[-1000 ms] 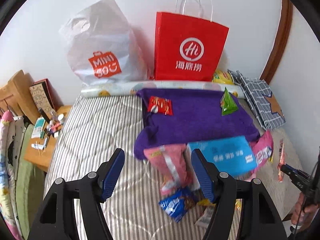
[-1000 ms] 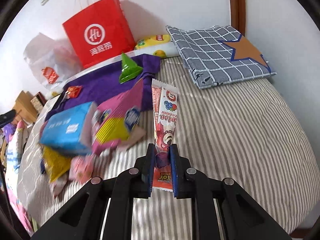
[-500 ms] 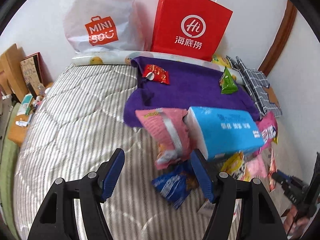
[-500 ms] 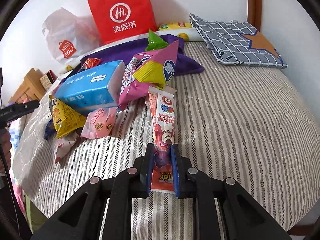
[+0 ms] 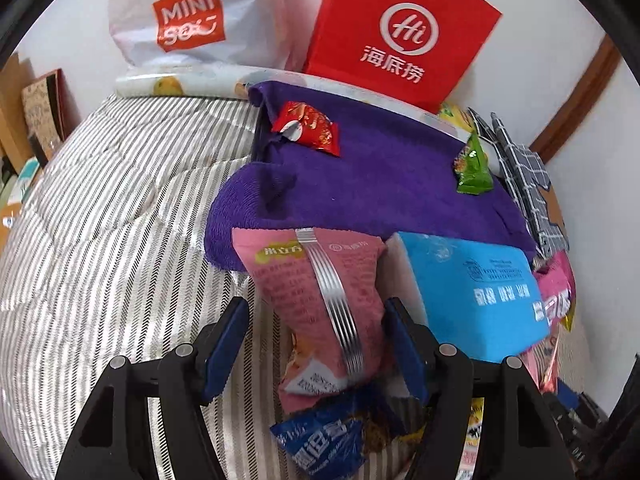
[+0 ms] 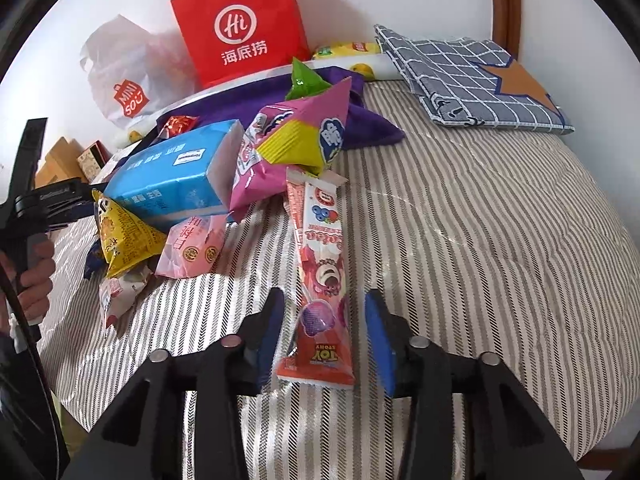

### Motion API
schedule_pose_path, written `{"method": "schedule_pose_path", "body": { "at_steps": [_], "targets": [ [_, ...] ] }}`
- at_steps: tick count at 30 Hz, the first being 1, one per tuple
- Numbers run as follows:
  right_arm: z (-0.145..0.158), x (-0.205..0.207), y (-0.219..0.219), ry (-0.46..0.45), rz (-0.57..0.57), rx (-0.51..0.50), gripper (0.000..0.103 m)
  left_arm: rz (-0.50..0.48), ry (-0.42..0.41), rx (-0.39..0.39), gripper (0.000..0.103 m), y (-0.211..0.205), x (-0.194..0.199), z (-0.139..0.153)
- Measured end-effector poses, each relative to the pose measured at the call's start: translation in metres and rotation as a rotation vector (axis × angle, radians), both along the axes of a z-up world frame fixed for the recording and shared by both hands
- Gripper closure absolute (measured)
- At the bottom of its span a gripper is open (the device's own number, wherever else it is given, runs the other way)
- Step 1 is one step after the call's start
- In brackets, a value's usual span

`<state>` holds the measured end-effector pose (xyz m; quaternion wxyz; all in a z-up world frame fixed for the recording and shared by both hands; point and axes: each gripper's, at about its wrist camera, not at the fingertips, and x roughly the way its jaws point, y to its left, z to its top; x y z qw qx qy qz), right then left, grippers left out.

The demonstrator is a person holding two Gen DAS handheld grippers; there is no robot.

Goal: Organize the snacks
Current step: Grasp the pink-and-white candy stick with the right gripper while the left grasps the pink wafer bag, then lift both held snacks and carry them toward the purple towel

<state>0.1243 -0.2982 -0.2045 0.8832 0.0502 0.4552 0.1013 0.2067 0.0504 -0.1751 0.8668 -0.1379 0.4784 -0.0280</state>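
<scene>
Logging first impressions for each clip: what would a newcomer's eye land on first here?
Probably the red paper bag standing against the wall behind the bed, beside a white plastic bag. Next, the heap of bright snack packets around a blue tissue pack on the striped bedspread. Nearest, a long pink snack stick lies between the right gripper's opening fingers.

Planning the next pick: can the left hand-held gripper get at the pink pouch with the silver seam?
Probably yes. The left hand-held gripper is open and astride the pink pouch, nothing lying on top; the blue pack crowds one finger.
</scene>
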Motion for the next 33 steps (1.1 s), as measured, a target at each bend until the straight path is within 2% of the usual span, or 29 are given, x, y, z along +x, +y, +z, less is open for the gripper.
{"method": "schedule_pose_path", "body": {
  "at_steps": [3, 4, 5, 6, 7, 8, 9, 12, 20, 24, 27, 33],
  "targets": [
    [-0.004, 0.004, 0.006, -0.013, -0.007, -0.022, 0.055, -0.013, -0.005, -0.025, 0.042, 0.001, 0.001, -0.002],
    [-0.004, 0.005, 0.007, -0.014, -0.007, -0.027, 0.055, -0.027, -0.010, -0.045, 0.053, 0.002, 0.000, -0.001],
    [-0.005, 0.006, 0.009, -0.022, -0.010, -0.042, 0.055, -0.037, -0.009, -0.061, 0.056, 0.003, -0.001, 0.000],
    [-0.005, 0.007, 0.010, -0.031, -0.018, -0.060, 0.060, -0.042, -0.003, -0.060, 0.057, 0.003, -0.003, 0.002],
    [-0.005, 0.007, 0.011, -0.035, -0.026, -0.075, 0.070, -0.043, -0.006, -0.053, 0.059, 0.003, -0.005, 0.004],
    [-0.005, 0.007, 0.011, -0.043, -0.042, -0.103, 0.076, -0.048, -0.020, -0.044, 0.060, 0.004, -0.009, 0.007],
    [-0.005, 0.007, 0.009, -0.043, -0.045, -0.103, 0.081, -0.053, -0.025, -0.041, 0.060, 0.004, -0.012, 0.009],
    [-0.005, 0.007, 0.003, -0.021, -0.056, -0.058, 0.083, -0.061, -0.034, -0.054, 0.060, 0.007, -0.023, 0.015],
    [0.005, -0.008, 0.003, -0.009, -0.083, -0.045, 0.083, -0.074, -0.080, -0.035, 0.060, 0.006, -0.058, 0.033],
    [0.014, -0.019, 0.004, -0.038, -0.090, -0.016, 0.083, -0.071, -0.113, -0.008, 0.060, -0.002, -0.078, 0.043],
    [0.015, -0.020, 0.006, -0.004, -0.065, -0.006, 0.083, -0.080, -0.134, 0.014, 0.060, -0.009, -0.091, 0.051],
    [0.026, -0.030, 0.008, -0.056, -0.059, -0.009, 0.083, -0.080, -0.168, 0.017, 0.060, -0.021, -0.107, 0.065]
  ]
}}
